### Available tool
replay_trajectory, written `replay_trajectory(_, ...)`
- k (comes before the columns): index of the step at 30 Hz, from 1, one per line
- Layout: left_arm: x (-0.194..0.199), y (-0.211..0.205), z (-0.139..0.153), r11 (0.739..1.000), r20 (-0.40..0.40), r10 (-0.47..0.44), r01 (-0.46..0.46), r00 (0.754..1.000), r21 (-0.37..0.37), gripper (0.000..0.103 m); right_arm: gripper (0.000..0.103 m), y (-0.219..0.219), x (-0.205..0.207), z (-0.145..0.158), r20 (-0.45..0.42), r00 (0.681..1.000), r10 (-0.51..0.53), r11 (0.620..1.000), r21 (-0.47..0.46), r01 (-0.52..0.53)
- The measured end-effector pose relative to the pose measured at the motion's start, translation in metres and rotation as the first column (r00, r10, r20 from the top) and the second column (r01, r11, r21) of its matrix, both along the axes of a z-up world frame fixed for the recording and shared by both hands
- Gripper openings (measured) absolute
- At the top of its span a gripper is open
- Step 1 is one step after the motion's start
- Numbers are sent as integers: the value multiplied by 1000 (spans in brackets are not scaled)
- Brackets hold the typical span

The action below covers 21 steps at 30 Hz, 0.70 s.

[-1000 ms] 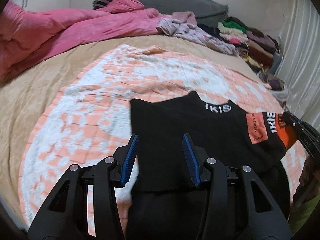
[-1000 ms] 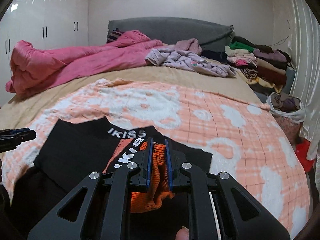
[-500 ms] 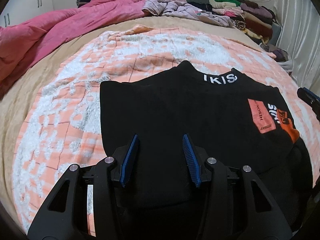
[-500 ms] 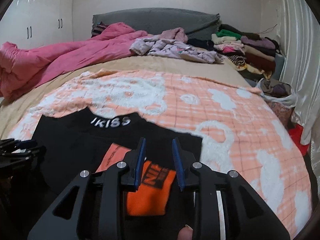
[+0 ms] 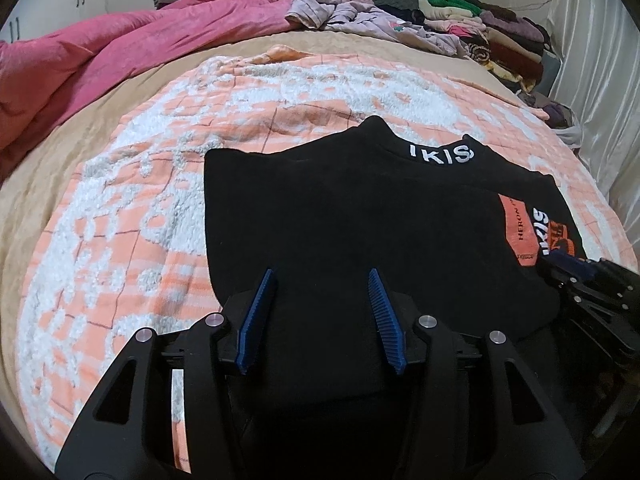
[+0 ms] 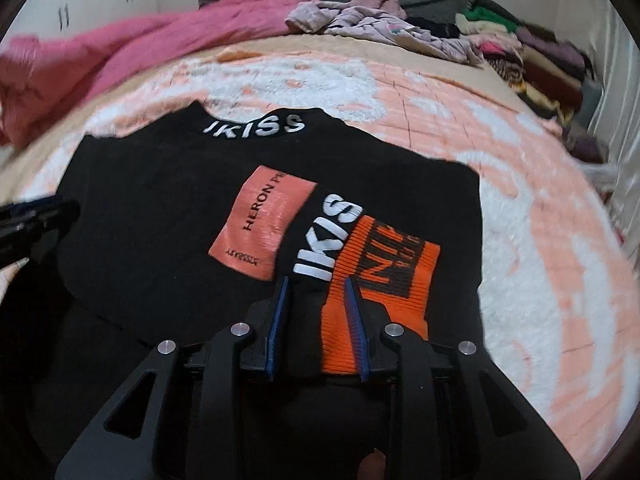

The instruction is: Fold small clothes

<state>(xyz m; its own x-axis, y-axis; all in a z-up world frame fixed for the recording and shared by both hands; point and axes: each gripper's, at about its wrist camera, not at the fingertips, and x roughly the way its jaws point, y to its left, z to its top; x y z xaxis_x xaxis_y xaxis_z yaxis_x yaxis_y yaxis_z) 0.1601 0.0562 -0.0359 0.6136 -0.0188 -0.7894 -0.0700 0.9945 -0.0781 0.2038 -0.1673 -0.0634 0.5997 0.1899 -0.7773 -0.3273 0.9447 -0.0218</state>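
The black sweater (image 6: 168, 200) is spread flat on the orange-and-white blanket (image 5: 120, 216), its orange cuff (image 6: 384, 276) folded across the front. Its lower part is hidden behind both grippers. The left gripper (image 5: 322, 312) is held over the sweater's near left portion, jaws apart and empty. The right gripper (image 6: 316, 320) is poised at the cuff, jaws parted; contact cannot be made out. Beyond the sweater, a pink duvet (image 5: 120, 52) is seen.
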Motion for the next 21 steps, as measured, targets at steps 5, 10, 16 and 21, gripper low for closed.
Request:
replay_trajectory(5,-6,1,2,1000,10,-1,1,1000,4,41,28,1,-3,5,1,1000,-23,1000,8,23)
replay_trajectory(10,-12,2,8,1000,24,-5,5,1000,9,41,33,-8,-17,18,17,999,-34,998,61,33)
replay_trajectory(16,-22,3,18,1000,42,0,0,999,3,46,51,-17,-38,36,46,998,-42,994,106,37)
replay_trajectory(21,-34,4,31,1000,72,3,-3,997,6,53,66,-21,-54,52,80,996,-40,992,123,30)
